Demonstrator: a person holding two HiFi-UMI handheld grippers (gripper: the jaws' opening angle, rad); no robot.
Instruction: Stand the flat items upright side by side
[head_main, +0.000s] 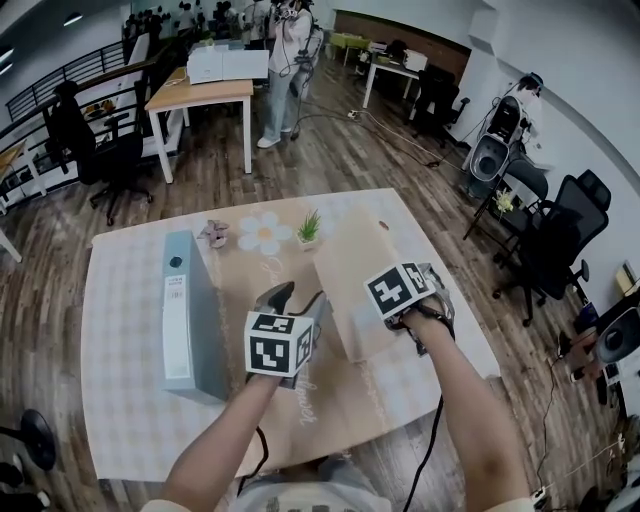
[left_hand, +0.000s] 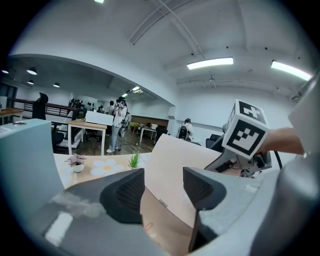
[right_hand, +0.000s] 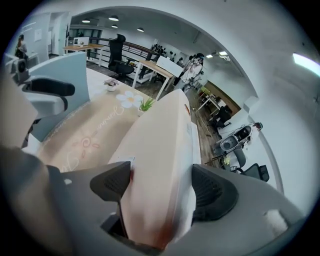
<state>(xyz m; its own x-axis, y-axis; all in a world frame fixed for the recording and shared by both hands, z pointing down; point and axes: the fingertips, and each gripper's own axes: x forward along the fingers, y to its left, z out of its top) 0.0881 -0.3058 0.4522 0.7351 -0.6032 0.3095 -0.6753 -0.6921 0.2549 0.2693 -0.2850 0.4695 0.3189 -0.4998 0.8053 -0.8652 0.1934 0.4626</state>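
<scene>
Beige flat cardboard folder (right_hand: 161, 131) is sitting deep between the jaws of the right gripper (right_hand: 160, 187), both jaws pressing on its faces and holding it edge-up and tilted. It is slanting to the right of the pale blue-grey upright binder (head_main: 190, 312), well apart from it. That binder is standing on the cloth-covered surface (head_main: 125, 405). Right of the binder, between it and the folder, the left gripper (left_hand: 162, 189) is hovering with jaws wide and gripping nothing, the folder's face lying just beyond them.
</scene>
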